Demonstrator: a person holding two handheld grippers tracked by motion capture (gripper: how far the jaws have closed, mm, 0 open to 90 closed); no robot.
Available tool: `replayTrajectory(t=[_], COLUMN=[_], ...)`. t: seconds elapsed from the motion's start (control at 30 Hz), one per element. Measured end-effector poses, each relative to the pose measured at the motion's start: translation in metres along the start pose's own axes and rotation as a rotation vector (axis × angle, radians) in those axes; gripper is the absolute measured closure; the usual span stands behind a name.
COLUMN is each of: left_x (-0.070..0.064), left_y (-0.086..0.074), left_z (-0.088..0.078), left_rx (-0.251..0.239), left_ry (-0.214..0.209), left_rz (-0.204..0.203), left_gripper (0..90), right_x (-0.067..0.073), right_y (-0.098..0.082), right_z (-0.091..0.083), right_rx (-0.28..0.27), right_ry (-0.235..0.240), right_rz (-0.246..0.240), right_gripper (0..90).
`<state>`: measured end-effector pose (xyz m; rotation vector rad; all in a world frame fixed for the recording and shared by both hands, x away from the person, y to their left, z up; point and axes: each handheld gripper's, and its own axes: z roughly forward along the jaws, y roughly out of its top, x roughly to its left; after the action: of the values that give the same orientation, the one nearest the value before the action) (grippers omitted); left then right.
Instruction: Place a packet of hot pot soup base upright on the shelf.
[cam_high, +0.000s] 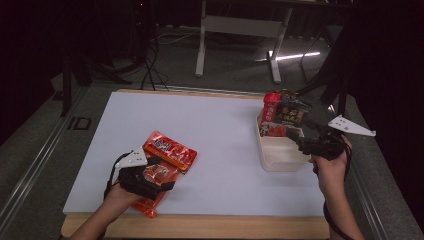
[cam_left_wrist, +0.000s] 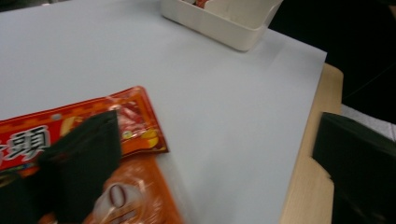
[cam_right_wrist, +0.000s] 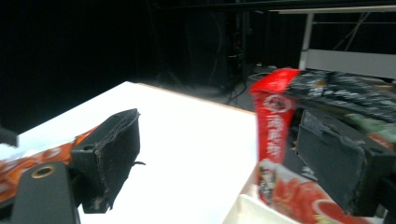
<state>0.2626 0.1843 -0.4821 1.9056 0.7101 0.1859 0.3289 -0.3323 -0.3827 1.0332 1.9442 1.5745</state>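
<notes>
Two snack packets lie at the table's front left: a red one (cam_high: 171, 150) (cam_left_wrist: 137, 119) and an orange one (cam_high: 150, 204) (cam_left_wrist: 140, 200) partly under it. My left gripper (cam_high: 161, 176) (cam_left_wrist: 219, 120) hovers over them, open, one jaw above the red packet and the other out past the table's edge. At the right a white bin (cam_high: 278, 163) (cam_left_wrist: 224, 29) (cam_right_wrist: 243, 211) holds a red packet (cam_high: 271, 107) (cam_right_wrist: 273, 116) standing upright and a dark packet (cam_high: 293, 113) (cam_right_wrist: 345, 91). My right gripper (cam_high: 299, 141) (cam_right_wrist: 219, 116) is open at the bin's right side. The red packet stands close to one jaw, untouched.
The white sheet (cam_high: 220, 135) covers the table, with a wooden edge (cam_high: 215, 227) along the front. Desk legs (cam_high: 201, 45) stand on the dark floor behind. A person's hands hold both grippers from the near side.
</notes>
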Motion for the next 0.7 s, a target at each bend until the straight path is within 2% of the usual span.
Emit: replayTrajectory(t=[0.17,0.23,0.33,0.5,0.53,0.67,0.7], left_x=[0.014,0.019,0.028,0.040,0.043,0.050,0.052], left_y=[-0.004,-0.006,-0.009,-0.017,-0.018,-0.026,-0.028], left_z=[-0.018,-0.025,-0.037,-0.051,-0.053,-0.060,-0.061], left_rx=[-0.007,-0.009,0.013,0.051,0.061,0.116,0.129], left_ry=[0.040,0.055,0.079,0.137,0.137,0.179,0.172], left_rz=[-0.021,-0.031,-0.048,-0.082,-0.089,-0.105,-0.108], left_gripper=[15.0,19.4,24.0,42.7,46.5,62.1,66.9], right_x=[0.020,0.027,0.036,0.051,0.054,0.065,0.068], right_y=[-0.005,-0.008,-0.011,-0.018,-0.019,-0.025,-0.026], right_z=[-0.001,-0.002,-0.001,0.001,0.001,0.002,0.002], right_rx=[0.008,0.002,0.011,0.034,0.036,0.043,0.042], right_ry=[0.043,0.060,0.081,0.129,0.139,0.171,0.176], right_rz=[-0.007,0.009,-0.009,-0.024,-0.025,-0.030,-0.029], right_gripper=[13.8,14.1,14.3,14.3,14.3,14.4,14.4])
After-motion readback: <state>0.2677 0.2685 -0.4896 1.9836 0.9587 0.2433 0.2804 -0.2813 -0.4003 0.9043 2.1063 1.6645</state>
